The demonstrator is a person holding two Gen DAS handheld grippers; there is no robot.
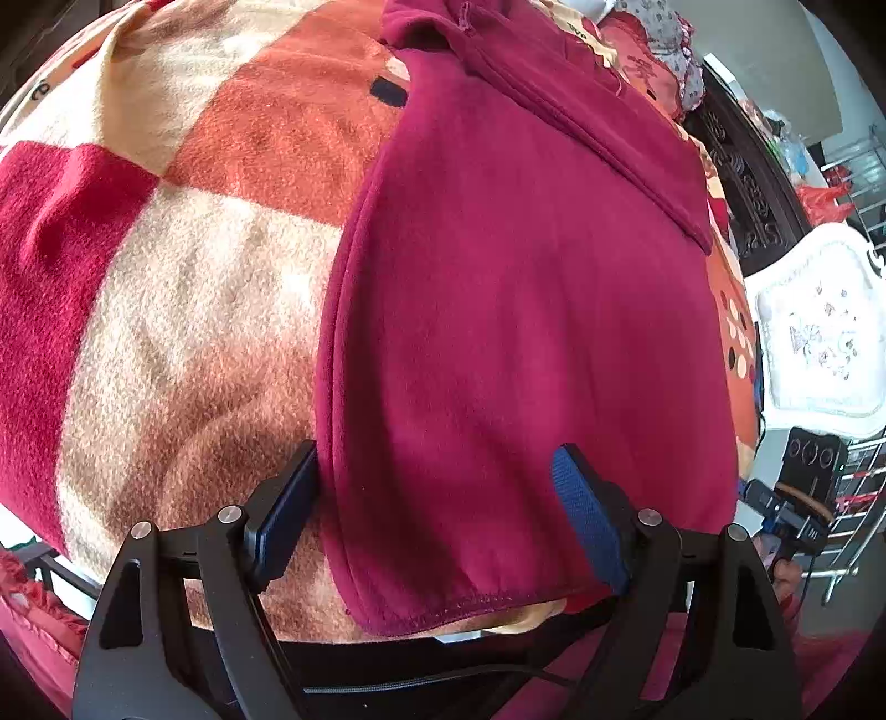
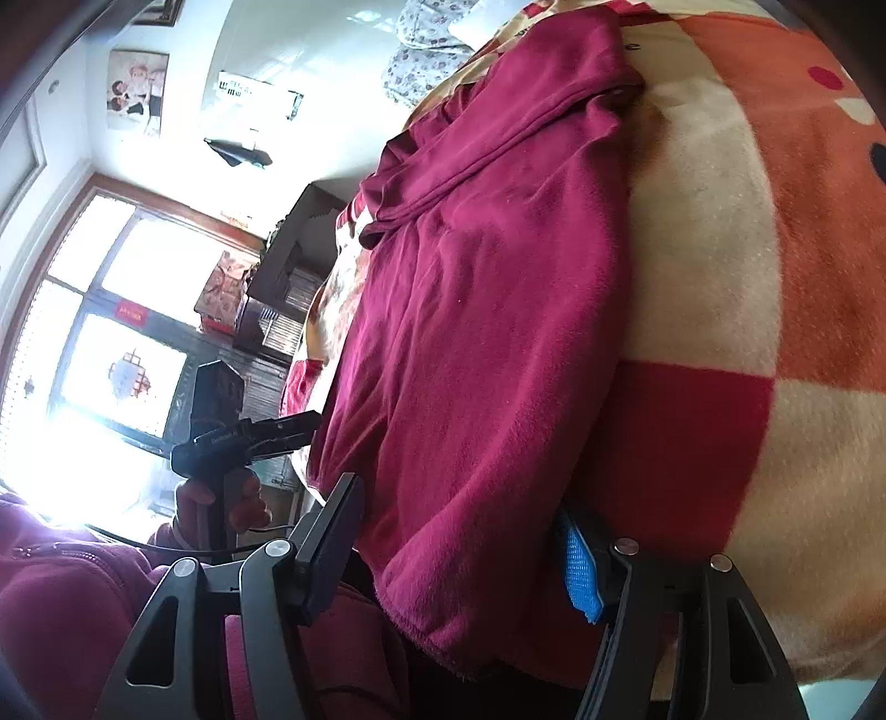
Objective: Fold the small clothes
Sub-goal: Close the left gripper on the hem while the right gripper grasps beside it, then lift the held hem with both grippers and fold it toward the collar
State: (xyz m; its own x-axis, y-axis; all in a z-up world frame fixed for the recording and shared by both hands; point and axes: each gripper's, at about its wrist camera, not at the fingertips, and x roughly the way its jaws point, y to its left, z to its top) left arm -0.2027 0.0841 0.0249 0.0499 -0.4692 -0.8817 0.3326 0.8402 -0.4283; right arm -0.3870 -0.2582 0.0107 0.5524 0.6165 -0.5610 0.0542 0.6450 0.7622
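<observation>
A magenta fleece garment lies flat on a checked red, orange and cream blanket, with a folded part across its far end. My left gripper is open, its fingers either side of the garment's near hem corner, not closed on it. In the right wrist view the same garment runs lengthwise over the blanket. My right gripper is open, its jaws spread wide around the garment's near hem. The left gripper shows there at the left, held in a hand.
The bed's near edge runs just under both grippers. A white padded chair and a metal rack stand right of the bed. A dark carved headboard and floral bedding lie at the far end. A bright window is at left.
</observation>
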